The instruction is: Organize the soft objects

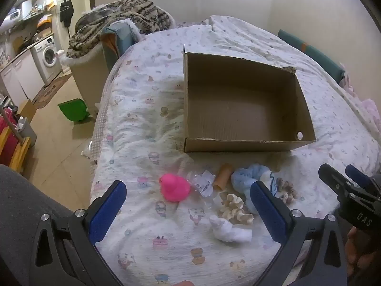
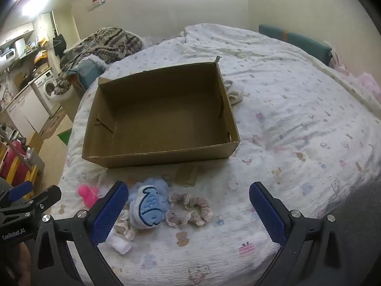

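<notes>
Left tool (image 1: 188,212) agape, blue plush (image 1: 245,181) half hidden behind its finger

Both grippers: black plastic frames w/ triangular cutouts, silver screws, blue ribbed pads on fingers (image 1: 108,211). White "DAS" on right gripper (image 1: 343,177); "GenRobot.AI" on left gripper (image 2: 35,194). Grey sleeve (image 1: 21,195) at 8 o'clock.

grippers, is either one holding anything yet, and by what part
Nothing is held. The left gripper and right gripper are both open above the bed, nothing between their fingers.
</notes>
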The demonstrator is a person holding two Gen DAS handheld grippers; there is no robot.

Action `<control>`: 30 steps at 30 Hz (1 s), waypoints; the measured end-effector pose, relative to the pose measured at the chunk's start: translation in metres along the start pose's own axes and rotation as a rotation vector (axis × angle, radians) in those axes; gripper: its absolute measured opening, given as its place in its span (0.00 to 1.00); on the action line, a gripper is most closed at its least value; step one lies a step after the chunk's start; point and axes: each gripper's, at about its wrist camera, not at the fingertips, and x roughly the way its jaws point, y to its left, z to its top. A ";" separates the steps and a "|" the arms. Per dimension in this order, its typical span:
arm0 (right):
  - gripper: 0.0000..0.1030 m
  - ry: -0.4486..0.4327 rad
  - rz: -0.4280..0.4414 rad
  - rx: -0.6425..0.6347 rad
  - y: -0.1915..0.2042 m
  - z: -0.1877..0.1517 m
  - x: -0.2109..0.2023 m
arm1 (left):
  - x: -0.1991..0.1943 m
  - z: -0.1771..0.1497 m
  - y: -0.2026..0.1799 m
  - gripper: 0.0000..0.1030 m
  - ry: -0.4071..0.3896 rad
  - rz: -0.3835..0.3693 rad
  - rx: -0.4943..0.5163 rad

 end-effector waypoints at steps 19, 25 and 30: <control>1.00 0.001 0.015 0.010 -0.001 0.001 -0.001 | 0.012 -0.006 0.004 1.00 0.023 0.004 0.003; 1.00 0.005 0.020 0.017 -0.003 0.000 0.000 | 0.012 -0.006 0.002 1.00 0.023 0.006 -0.003; 1.00 0.007 0.018 0.019 -0.003 0.000 0.001 | 0.009 -0.004 0.003 1.00 0.027 0.007 -0.011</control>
